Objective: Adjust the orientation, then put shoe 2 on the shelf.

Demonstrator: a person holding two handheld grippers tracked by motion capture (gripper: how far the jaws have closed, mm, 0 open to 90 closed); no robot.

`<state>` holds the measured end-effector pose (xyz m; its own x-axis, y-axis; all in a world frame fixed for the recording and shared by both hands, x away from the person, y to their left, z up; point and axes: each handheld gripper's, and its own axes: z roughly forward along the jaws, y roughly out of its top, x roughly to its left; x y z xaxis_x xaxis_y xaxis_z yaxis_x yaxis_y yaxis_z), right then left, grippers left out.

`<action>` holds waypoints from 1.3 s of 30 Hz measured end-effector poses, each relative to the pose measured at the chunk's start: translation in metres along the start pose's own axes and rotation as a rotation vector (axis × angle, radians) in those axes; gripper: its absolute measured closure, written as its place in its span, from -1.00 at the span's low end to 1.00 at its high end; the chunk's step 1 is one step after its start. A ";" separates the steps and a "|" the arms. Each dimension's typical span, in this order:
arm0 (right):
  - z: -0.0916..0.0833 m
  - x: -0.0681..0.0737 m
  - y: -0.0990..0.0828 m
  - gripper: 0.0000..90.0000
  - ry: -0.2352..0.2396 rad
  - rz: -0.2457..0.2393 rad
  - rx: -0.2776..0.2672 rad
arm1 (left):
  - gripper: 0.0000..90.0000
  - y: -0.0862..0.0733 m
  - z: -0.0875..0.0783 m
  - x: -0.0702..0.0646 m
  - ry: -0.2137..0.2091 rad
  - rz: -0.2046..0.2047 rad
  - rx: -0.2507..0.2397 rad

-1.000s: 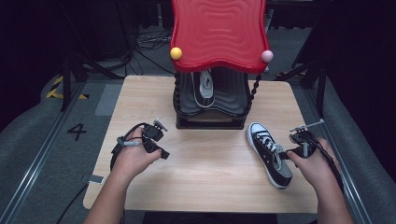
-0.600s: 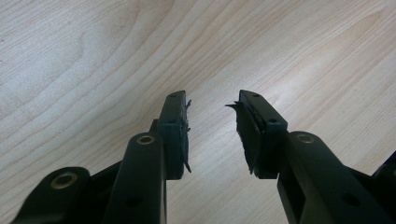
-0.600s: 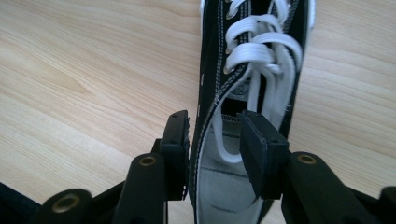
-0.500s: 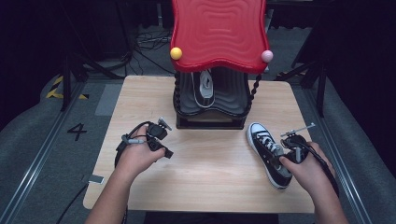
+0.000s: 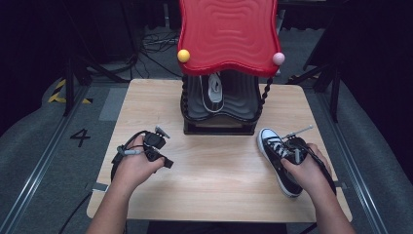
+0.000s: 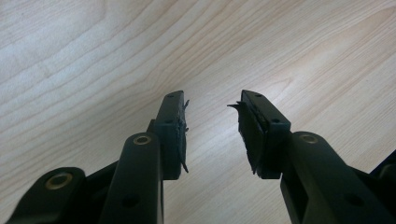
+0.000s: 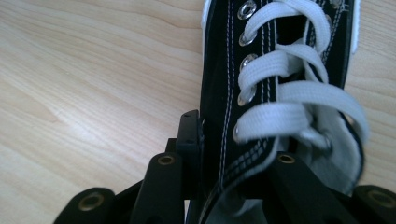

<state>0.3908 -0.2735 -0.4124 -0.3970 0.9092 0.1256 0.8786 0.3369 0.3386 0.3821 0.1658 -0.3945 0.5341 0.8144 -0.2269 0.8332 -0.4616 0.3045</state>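
A black canvas shoe [image 5: 273,148] with white laces lies at the right of the wooden table [image 5: 219,185], toe toward the far side. My right gripper [image 5: 293,150] is down on its ankle opening. In the right gripper view the shoe's side wall [image 7: 219,112] stands between the jaws of the right gripper [image 7: 233,144], which have just been closing. One pad [image 7: 190,133] lies against the canvas outside and the other jaw reaches inside the shoe. My left gripper [image 5: 163,151] hovers over bare wood at the left, open with nothing between its pads [image 6: 212,100].
A black shoe stand [image 5: 195,109] with a wavy red top [image 5: 226,34] stands at the table's far middle, with a second shoe [image 5: 214,90] inside. A yellow ball [image 5: 183,55] and a pink ball [image 5: 278,58] sit at the top's corners. Bare wood lies between my hands.
My right hand has moved left and down onto the shoe's opening, and its jaws have come in around the side wall. The left hand has stayed put.
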 end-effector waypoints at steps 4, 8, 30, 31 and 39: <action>0.009 0.000 0.006 0.70 0.003 -0.013 -0.002 | 0.37 -0.007 -0.002 0.004 0.007 -0.018 -0.005; 0.015 0.001 0.010 0.72 -0.002 -0.010 0.006 | 0.37 -0.010 -0.003 0.006 0.011 -0.027 -0.004; 0.022 0.010 0.010 0.84 -0.064 -0.050 0.005 | 0.35 -0.009 -0.005 0.006 0.006 -0.022 -0.011; 0.022 0.010 0.010 0.85 -0.066 -0.047 0.005 | 0.35 -0.009 -0.005 0.006 0.005 -0.023 -0.011; 0.018 0.008 0.008 0.90 -0.030 0.010 -0.023 | 0.35 -0.011 -0.010 0.008 0.004 -0.032 -0.028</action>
<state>0.3995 -0.2594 -0.4258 -0.3797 0.9195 0.1015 0.8759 0.3221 0.3592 0.3758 0.1810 -0.3906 0.5066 0.8301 -0.2329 0.8454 -0.4252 0.3234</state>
